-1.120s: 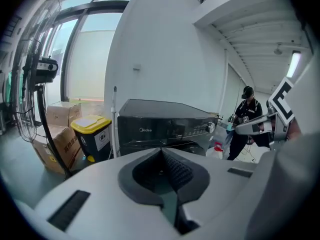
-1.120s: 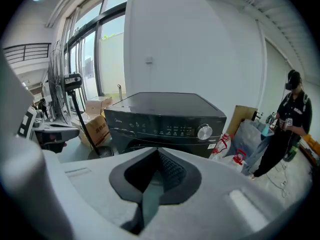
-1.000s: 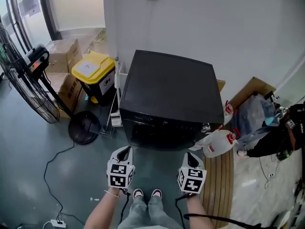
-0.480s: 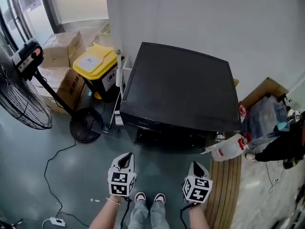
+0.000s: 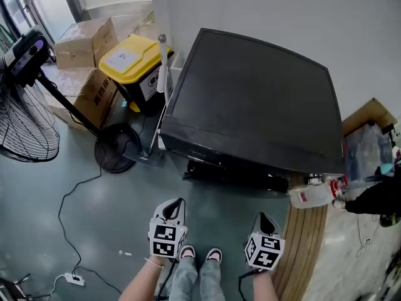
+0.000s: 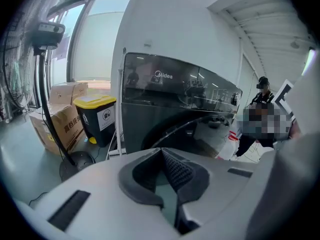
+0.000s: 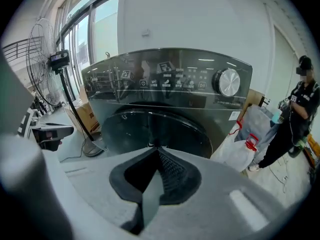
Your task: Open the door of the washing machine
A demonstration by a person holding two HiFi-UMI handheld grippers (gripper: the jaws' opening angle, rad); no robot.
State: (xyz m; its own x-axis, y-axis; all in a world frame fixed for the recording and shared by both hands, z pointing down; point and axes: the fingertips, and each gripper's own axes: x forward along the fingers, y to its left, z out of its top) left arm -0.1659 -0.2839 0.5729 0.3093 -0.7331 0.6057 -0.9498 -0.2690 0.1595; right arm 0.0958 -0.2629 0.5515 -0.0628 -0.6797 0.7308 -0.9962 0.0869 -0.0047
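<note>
- Washer (image 5: 250,99): black front-loader, filled the upper centre of the head view, back to a white wall.
- Door (image 7: 150,129): round dark glass, centre of the right gripper view, below the control panel; looked flush with the front, closed.
- Knob (image 7: 229,82): silver, at the right end of the panel.
- Left gripper (image 5: 176,205): lower centre-left of the head view, over the grey floor, well short of the washer; jaws pressed together, nothing between them.
- Right gripper (image 5: 264,219): lower centre-right, level with the left one, also clear of the washer; jaws closed tip to tip, empty.
- Both grippers pointed at the washer front; neither touched the door.
- Shoes (image 5: 197,254): between the two grippers at the bottom edge.
- Bin (image 5: 128,58): black with a yellow lid, just left of the washer.
- Boxes (image 5: 81,39): cardboard, upper left, behind and beside the bin.
- Fan (image 5: 25,105): on a stand at the left edge, round base near the bin.
- Cable (image 5: 69,199): black, loose on the floor at lower left.
- Jug (image 5: 311,196): white, red cap, at the washer's lower right corner.
- Planks (image 5: 304,243): wood, lower right, under the jug.
- Person (image 7: 300,109): in dark clothes, right edge of the right gripper view.
</note>
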